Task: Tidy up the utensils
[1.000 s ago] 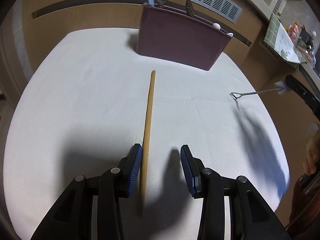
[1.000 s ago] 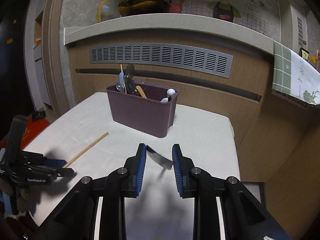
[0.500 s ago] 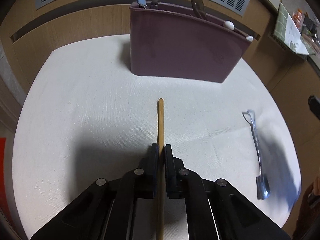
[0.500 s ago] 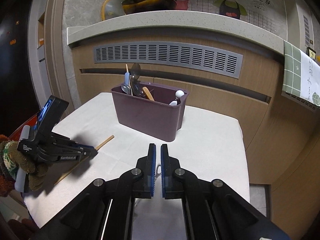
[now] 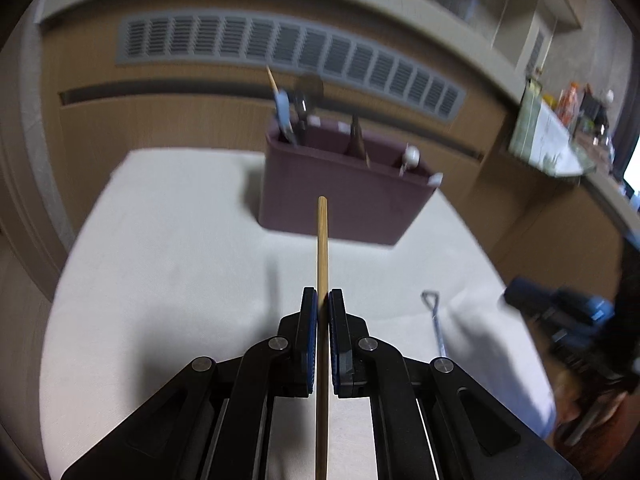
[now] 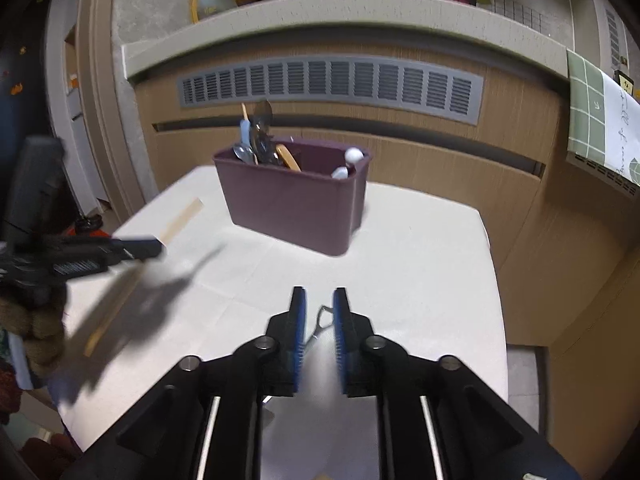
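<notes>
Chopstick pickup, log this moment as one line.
left tool: shut on chopstick | right tool: opening, spoon between | caddy: ahead

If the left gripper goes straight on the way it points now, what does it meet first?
Probably the purple utensil holder. The left gripper is shut on a wooden chopstick, whose tip lies over the holder's front wall. Depth is unclear, so it might meet the white tabletop first.
</notes>
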